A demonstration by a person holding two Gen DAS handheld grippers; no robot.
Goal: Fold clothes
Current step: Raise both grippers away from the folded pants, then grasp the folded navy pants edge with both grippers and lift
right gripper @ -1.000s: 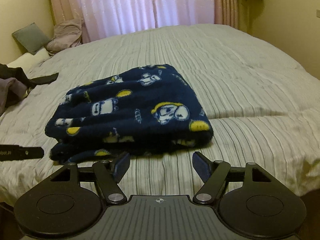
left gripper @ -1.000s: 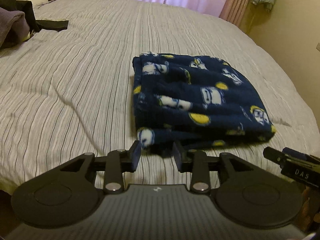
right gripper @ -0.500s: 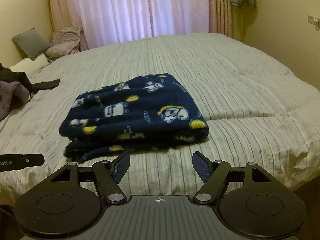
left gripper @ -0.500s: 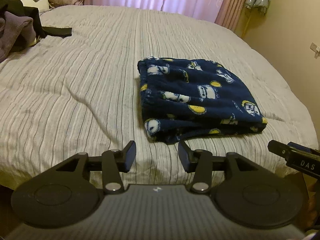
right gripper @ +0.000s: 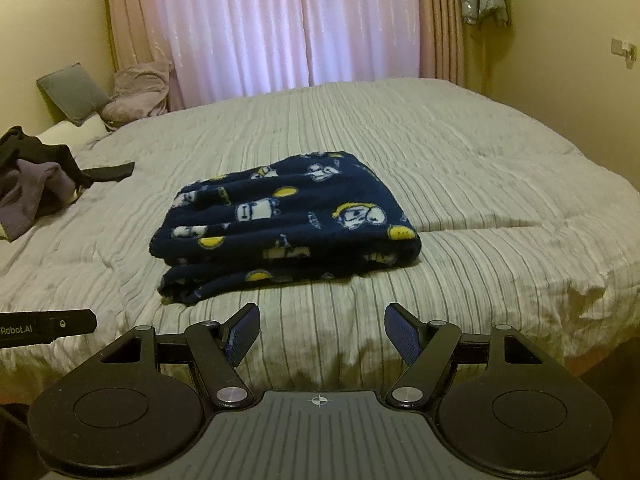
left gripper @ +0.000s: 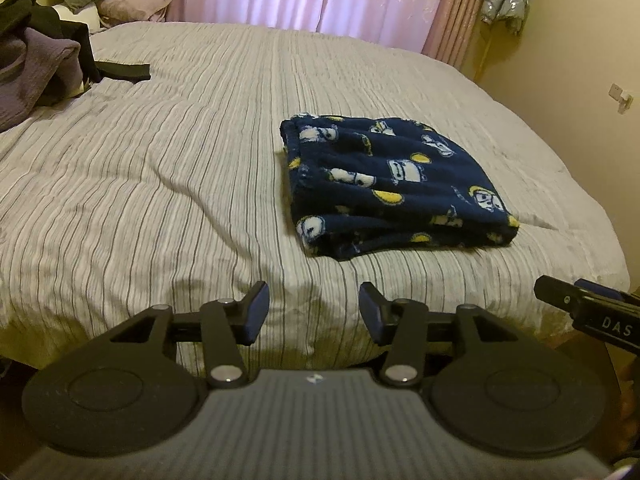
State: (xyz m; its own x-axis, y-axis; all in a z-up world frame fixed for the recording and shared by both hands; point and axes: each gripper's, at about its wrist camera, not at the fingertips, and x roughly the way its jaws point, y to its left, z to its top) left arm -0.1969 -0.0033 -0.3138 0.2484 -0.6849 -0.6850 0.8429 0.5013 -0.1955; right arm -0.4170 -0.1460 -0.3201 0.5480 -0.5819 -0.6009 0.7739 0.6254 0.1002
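**Folded fleece on the bed, both grippers empty**

My left gripper (left gripper: 310, 312) and right gripper (right gripper: 318, 334) hang at the near bed edge, fingers apart, holding nothing. The navy printed garment (right gripper: 286, 224) lies folded on the striped bedspread (left gripper: 160, 184), apart from both.

The folded pyjama garment (right gripper: 284, 224) is navy fleece, fuzzy and matt; the bedspread (left gripper: 160, 168) is ribbed, crinkled cloth (striped grey); the curtains (right gripper: 288, 28) look thin and sheer
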